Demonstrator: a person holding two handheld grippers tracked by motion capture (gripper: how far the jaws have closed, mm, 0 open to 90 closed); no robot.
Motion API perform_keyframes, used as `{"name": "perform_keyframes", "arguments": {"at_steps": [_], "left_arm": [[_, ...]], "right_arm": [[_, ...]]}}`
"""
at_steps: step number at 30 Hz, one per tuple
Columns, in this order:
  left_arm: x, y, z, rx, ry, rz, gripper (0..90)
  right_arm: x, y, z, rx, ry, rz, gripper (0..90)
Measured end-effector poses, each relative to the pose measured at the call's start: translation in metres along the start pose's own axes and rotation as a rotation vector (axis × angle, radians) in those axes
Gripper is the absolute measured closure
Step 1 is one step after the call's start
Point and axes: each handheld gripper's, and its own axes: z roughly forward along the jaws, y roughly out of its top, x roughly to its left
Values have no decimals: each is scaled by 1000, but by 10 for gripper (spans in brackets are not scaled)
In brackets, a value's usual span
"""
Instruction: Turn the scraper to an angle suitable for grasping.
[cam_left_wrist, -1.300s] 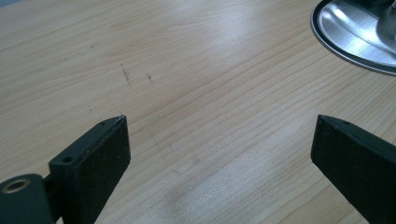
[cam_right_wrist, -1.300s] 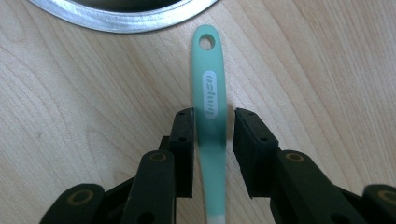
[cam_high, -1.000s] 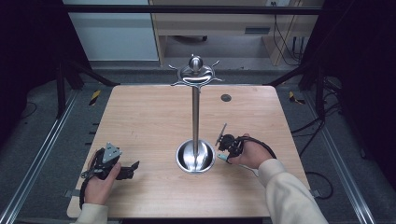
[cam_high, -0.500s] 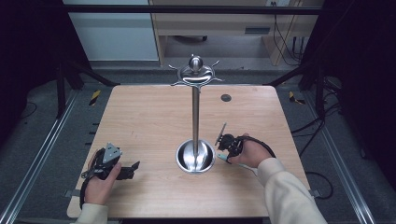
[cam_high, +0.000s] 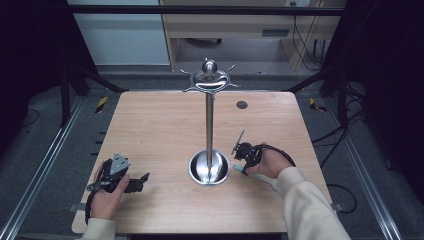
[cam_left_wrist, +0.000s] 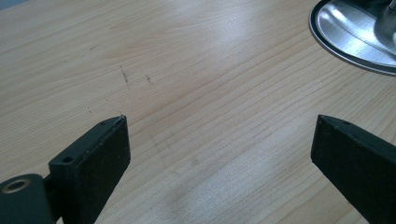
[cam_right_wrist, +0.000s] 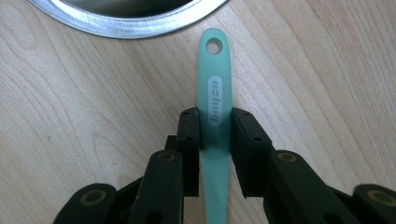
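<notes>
Right claw (cam_right_wrist: 215, 128): closed on green handle (cam_right_wrist: 214, 100), hole end ahead, just short of stand base (cam_right_wrist: 126, 21).
Left claw (cam_left_wrist: 219, 140): open, empty.
Left: lifting, hanging.

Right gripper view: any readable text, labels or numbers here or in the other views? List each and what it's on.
Pale oval label on the green handle, between the right gripper jaws: one short word runs lengthwise, too blurred to read.
Metal stand base: no text.
Wooden table in the left gripper view: only faint scratch marks, no writing.
High view: nothing readable.
</notes>
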Motion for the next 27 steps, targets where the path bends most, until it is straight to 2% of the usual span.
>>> {"name": "perform_keyframes", "arguments": {"at_steps": [4, 9, 16, 26, 27], "left_arm": [[0, 0, 0, 1, 1, 1, 45], [0, 0, 0, 1, 2, 1, 46], [0, 0, 0, 3, 2, 0, 45], [0, 0, 0, 4, 2, 0, 45], [0, 0, 0, 4, 3, 0, 45]], "right_arm": [[0, -2, -2, -9, -2, 1, 744], [1, -5, -13, -46, -10, 10, 745], [0, -12, -36, -97, -34, 30, 746], [-7, -21, -56, -154, -56, 65, 748], [-9, -24, -60, -175, -60, 70, 749]]}}
